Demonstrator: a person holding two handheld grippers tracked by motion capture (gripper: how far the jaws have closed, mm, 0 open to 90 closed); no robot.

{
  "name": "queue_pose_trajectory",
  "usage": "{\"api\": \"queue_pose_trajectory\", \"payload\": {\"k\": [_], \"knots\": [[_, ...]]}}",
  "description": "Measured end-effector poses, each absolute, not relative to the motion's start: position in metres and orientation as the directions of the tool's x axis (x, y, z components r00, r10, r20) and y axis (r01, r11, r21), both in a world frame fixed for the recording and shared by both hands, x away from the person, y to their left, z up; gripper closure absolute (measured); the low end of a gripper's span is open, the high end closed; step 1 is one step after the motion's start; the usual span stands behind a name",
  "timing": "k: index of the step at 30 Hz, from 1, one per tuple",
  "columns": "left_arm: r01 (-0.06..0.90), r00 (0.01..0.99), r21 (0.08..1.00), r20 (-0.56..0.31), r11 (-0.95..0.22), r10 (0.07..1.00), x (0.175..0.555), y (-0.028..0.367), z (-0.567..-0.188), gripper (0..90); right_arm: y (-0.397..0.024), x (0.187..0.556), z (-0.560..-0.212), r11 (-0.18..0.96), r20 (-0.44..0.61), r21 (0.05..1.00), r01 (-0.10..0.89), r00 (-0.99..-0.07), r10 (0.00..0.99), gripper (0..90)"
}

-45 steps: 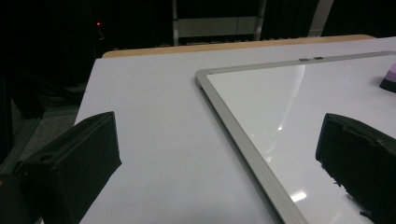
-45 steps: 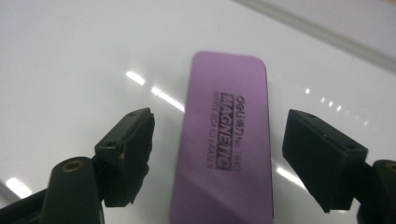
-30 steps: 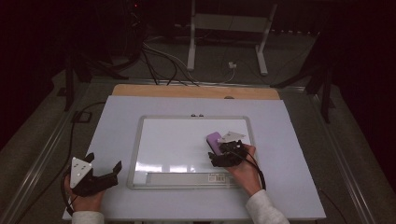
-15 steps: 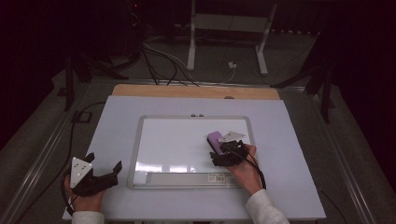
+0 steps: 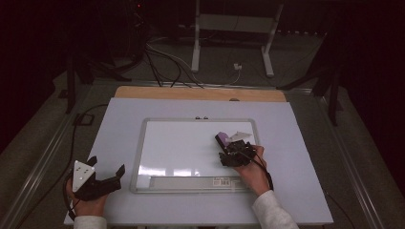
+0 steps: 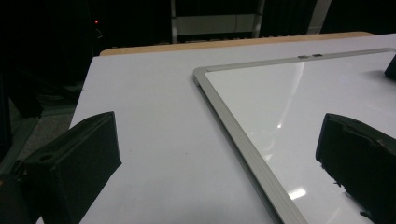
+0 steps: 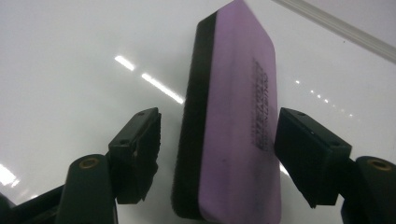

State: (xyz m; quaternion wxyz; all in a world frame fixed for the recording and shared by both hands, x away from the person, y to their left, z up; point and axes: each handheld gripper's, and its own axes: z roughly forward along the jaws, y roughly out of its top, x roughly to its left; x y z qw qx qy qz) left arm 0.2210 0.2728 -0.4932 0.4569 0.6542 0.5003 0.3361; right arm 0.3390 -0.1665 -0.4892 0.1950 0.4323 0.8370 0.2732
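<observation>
A purple eraser (image 7: 233, 116) with a black felt side lies on the whiteboard (image 5: 181, 148) near its right edge, and from above the eraser (image 5: 221, 139) pokes out past the gripper. My right gripper (image 7: 217, 126) straddles its near end. The jaws have just been closing: the right pad (image 7: 303, 154) sits at the purple face, while a gap remains between the left pad (image 7: 140, 144) and the felt. From above, the right gripper (image 5: 226, 147) rests low over the board. My left gripper (image 5: 106, 164) stands open on the table left of the board, nothing between its jaws (image 6: 217, 126).
The whiteboard's metal frame (image 6: 233, 135) runs just right of the left gripper, and a pen tray (image 5: 191, 182) lines its near edge. The white tabletop (image 5: 119, 124) ends in a wooden strip (image 5: 200, 93) at the back. A stand (image 5: 229, 28) and cables (image 5: 162, 62) lie beyond.
</observation>
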Motion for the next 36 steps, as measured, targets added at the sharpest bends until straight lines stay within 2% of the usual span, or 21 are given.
{"api": "queue_pose_trajectory", "payload": {"k": [2,8,13,18,27,36], "knots": [[0.346,0.272,0.935,-0.018,-0.081,0.962,0.221,0.273,-0.493,0.6,-0.165,0.34,-0.491,0.483,-0.096,0.618,0.62,-0.55,0.829,36.1],[0.346,0.271,0.935,-0.019,-0.079,0.962,0.221,0.273,-0.493,0.6,-0.164,0.339,-0.488,0.468,-0.111,0.644,0.605,-0.531,0.84,55.0],[0.346,0.271,0.935,-0.018,-0.08,0.962,0.221,0.273,-0.493,0.6,-0.166,0.338,-0.488,0.459,-0.113,0.646,0.61,-0.518,0.848,60.7],[0.346,0.271,0.935,-0.017,-0.081,0.962,0.221,0.273,-0.493,0.6,-0.168,0.337,-0.488,0.441,-0.107,0.663,0.605,-0.507,0.856,62.8],[0.347,0.272,0.934,-0.017,-0.081,0.962,0.221,0.273,-0.493,0.6,-0.169,0.336,-0.468,0.407,-0.113,0.718,0.565,-0.482,0.869,63.1],[0.347,0.272,0.934,-0.016,-0.083,0.962,0.221,0.273,-0.493,0.6,-0.173,0.342,-0.467,0.362,-0.092,0.726,0.585,-0.439,0.894,63.1]]}}
